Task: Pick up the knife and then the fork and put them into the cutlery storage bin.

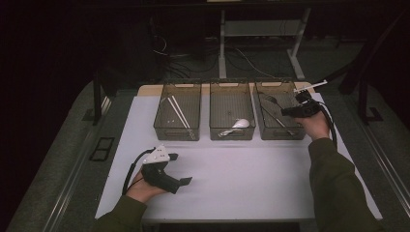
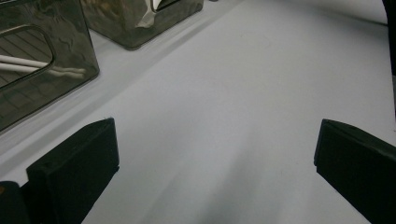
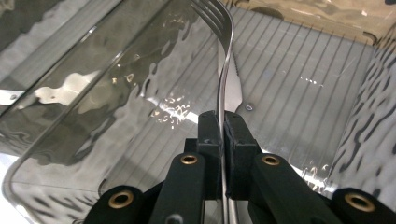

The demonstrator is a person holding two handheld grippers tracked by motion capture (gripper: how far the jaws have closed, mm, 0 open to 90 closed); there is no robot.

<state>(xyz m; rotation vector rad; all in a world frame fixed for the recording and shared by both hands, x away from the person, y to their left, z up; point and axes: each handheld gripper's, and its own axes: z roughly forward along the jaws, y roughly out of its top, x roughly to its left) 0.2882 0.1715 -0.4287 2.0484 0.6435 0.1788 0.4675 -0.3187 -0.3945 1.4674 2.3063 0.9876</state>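
Right claw [image 3: 219, 133] is clamped on the handle of a fork [image 3: 223, 70], whose long axis runs straight out from the jaws, tines ahead and curling upward, over the ribbed floor of the right-hand bin [image 1: 269, 131]. A knife [image 3: 232, 86] lies on that floor directly beneath. The right hand is held over that bin, while the left claw [image 1: 180, 169] is kept wide open, empty, low over the bench [image 1: 251, 179].

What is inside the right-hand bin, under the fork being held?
The right gripper holds a fork over the right-hand bin. On the bin's ribbed floor lies a knife, its blade showing beside the fork. The jaws cover its lower part, and whatever else lies beneath them.
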